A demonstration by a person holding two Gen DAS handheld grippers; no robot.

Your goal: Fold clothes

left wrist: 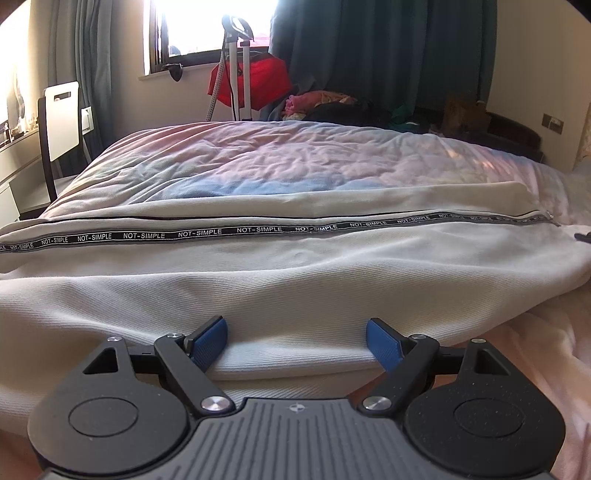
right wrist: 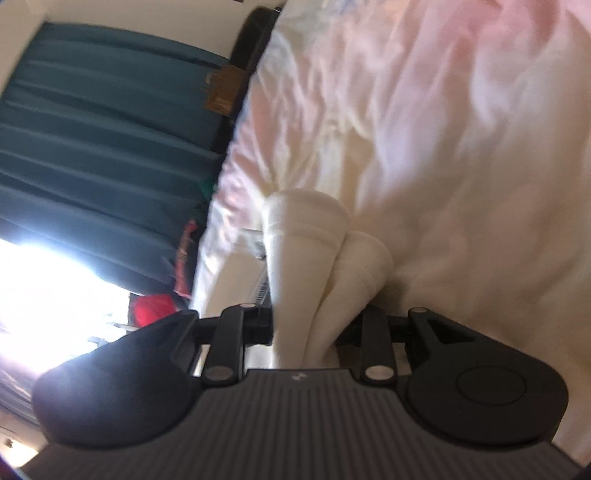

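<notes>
Two hand-held grippers were in play, one garment, one bed. Spread across the near part of the bed lay the single white garment, a ribbed-weave piece with a black tape printed "NOT-SIMPLE" again and again along one long seam, and a folded hem at its near edge. At that hem the left gripper stood with its jaws wide apart, its two blue pads on either side of the folded edge and not pressing on it. The right gripper was rolled onto its side, its view blurred, and its jaws were drawn close on a bunched part of the same white cloth, which stood out past the fingers in two rounded folds above the pale quilt. Behind the bed hung dark green curtains, beside one bright window, with one red bag below it.
</notes>
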